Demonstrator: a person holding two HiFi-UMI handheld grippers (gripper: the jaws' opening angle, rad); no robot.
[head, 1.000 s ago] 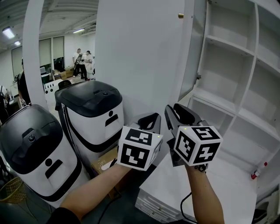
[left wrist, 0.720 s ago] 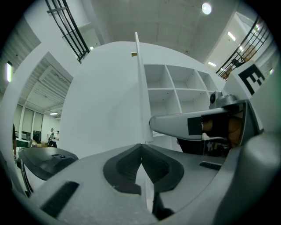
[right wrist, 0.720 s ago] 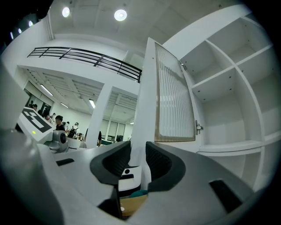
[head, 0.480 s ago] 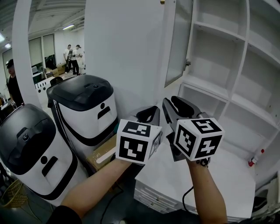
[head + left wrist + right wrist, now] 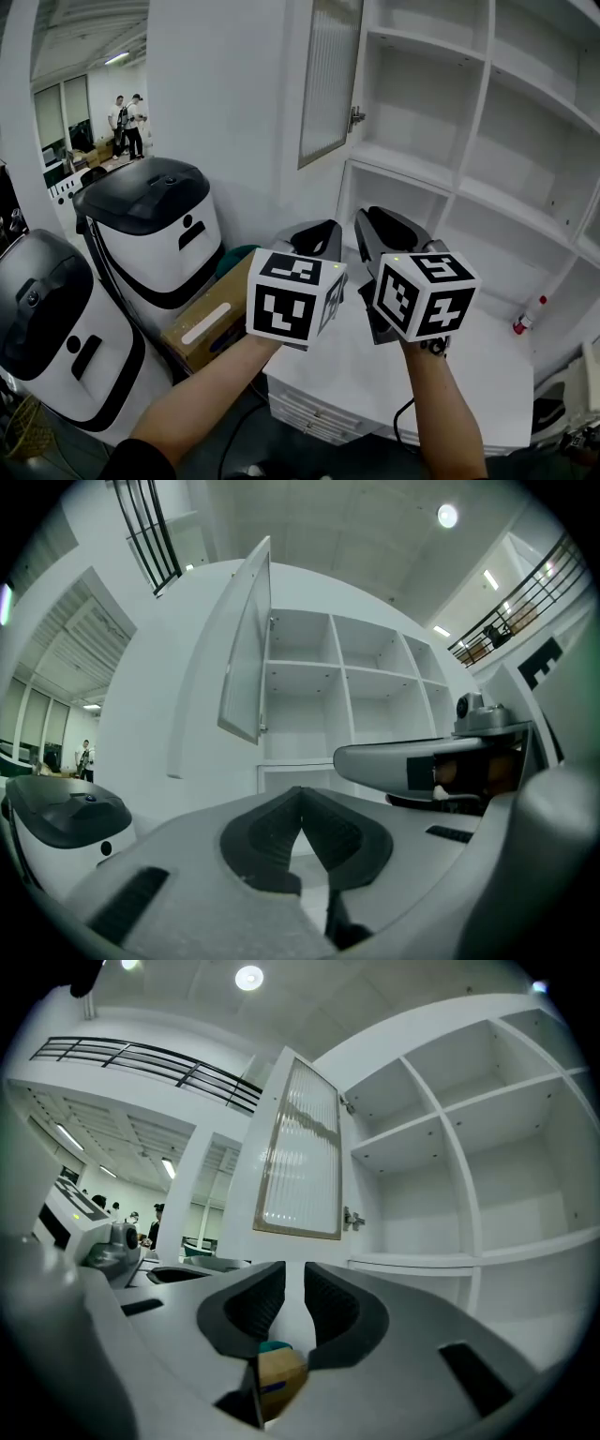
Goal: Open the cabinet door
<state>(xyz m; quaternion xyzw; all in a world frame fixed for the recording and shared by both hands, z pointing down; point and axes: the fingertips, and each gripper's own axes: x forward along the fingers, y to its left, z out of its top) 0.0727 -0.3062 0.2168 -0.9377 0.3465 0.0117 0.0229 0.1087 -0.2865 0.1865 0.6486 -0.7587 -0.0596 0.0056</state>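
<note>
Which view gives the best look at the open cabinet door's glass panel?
The right gripper view: the cabinet door shows its ribbed glass nearly face-on. The head view crops its top; the left gripper view sees it almost edge-on.

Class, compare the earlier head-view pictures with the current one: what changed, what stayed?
The right gripper has just been closing its jaws, with nothing between them; a narrow gap remains. The view swung toward the shelves, so the cabinet door sits lower and further left in the picture. Unchanged: door open, left gripper shut and empty.
</note>
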